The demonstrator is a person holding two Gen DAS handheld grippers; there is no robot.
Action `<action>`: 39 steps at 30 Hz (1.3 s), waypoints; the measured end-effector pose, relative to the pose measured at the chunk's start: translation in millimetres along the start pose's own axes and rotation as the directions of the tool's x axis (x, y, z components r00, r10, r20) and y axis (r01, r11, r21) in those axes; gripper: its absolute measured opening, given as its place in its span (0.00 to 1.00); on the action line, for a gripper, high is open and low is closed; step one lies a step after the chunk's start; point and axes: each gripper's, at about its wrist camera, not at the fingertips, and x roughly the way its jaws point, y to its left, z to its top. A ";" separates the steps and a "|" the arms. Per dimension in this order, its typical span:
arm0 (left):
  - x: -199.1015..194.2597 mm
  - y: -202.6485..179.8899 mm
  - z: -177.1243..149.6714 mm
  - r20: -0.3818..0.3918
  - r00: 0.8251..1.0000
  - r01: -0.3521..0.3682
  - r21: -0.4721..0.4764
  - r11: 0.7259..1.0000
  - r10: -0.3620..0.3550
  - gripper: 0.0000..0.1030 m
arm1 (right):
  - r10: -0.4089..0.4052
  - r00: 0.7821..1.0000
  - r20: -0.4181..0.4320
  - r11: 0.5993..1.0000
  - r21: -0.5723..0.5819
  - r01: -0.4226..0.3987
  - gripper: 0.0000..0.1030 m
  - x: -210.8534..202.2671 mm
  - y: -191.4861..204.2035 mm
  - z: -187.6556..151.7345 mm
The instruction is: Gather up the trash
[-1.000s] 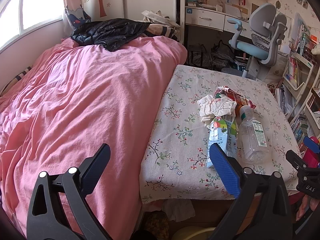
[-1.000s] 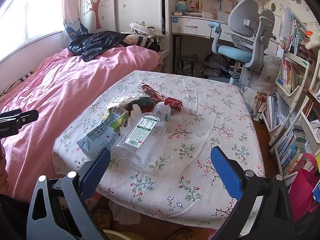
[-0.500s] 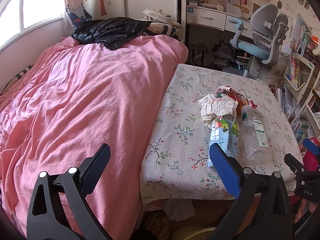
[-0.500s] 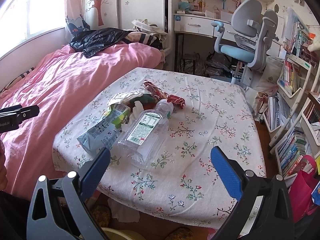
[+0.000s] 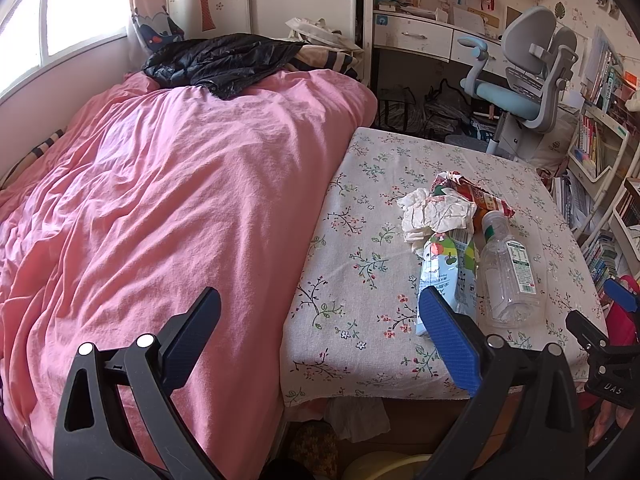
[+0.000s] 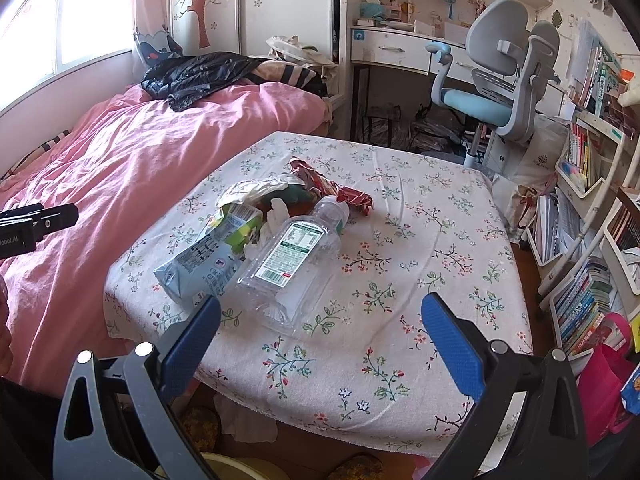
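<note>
The left gripper (image 5: 320, 336) is hovering with its blue-padded fingers (image 5: 450, 334) spread wide apart and nothing between them, straddling the seam where the pink duvet (image 5: 160, 208) is meeting the floral tablecloth (image 5: 360, 280). Ahead of it and off to its right, the trash is lying in a loose cluster on that cloth: a crushed drink carton (image 5: 444, 276) is sitting just beyond its right finger, a clear plastic bottle (image 5: 508, 276) is lying on its side touching the carton's far edge, and further out a crumpled white paper (image 5: 434, 214) is resting against a red snack wrapper (image 5: 476, 194). The right gripper (image 6: 320, 332) is likewise standing open, empty, above the near part of the table. From it, the bottle (image 6: 292, 264) is lying just ahead between the fingers, cap pointing away; the carton (image 6: 208, 260) is pressing against the bottle's left side, just past the left finger (image 6: 192, 340). Beyond them the white paper (image 6: 256, 192) and the wrapper (image 6: 332, 188) are bunching together; whether something else is tucked under the paper is hard to tell. Far ahead to the right, a grey and blue desk chair (image 6: 496, 88) is standing by the desk.
</note>
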 end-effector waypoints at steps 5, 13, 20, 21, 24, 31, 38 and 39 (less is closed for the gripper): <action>0.0 0.5 -0.2 0.000 1.000 0.000 -0.001 1.000 0.000 0.93 | 0.004 1.000 0.004 1.000 0.002 -0.004 0.94 0.5 0.1 -0.3; -0.1 -0.1 0.9 -0.001 1.000 0.000 -0.001 1.000 0.000 0.93 | 0.005 1.000 0.007 1.000 0.001 -0.005 0.94 1.9 0.9 -1.2; 1.6 2.8 -1.3 -0.005 1.000 -0.001 -0.004 1.000 0.001 0.93 | 0.006 1.000 -0.004 1.000 -0.002 -0.006 0.94 3.5 2.2 -2.8; 1.6 3.4 -2.4 -0.006 1.000 -0.002 -0.005 1.000 0.002 0.93 | 0.006 1.000 -0.005 1.000 -0.001 -0.006 0.94 3.6 2.3 -3.1; 1.6 3.1 -1.6 -0.005 1.000 -0.001 -0.004 1.000 0.001 0.93 | 0.006 1.000 -0.018 1.000 -0.004 -0.006 0.94 4.1 1.4 -2.7; 1.4 3.0 -1.0 -0.004 1.000 0.000 -0.005 1.000 0.000 0.93 | 0.006 0.999 -0.036 1.000 -0.007 -0.006 0.94 4.9 0.9 -2.4; 2.1 4.5 -2.6 -0.006 1.000 -0.002 -0.007 1.000 0.002 0.93 | 0.005 0.999 -0.041 1.000 -0.011 -0.005 0.94 4.8 0.9 -2.7; 2.3 5.2 -3.4 -0.007 1.000 -0.002 -0.008 1.000 0.002 0.93 | 0.005 0.999 -0.041 1.000 -0.011 -0.005 0.94 4.8 0.9 -2.7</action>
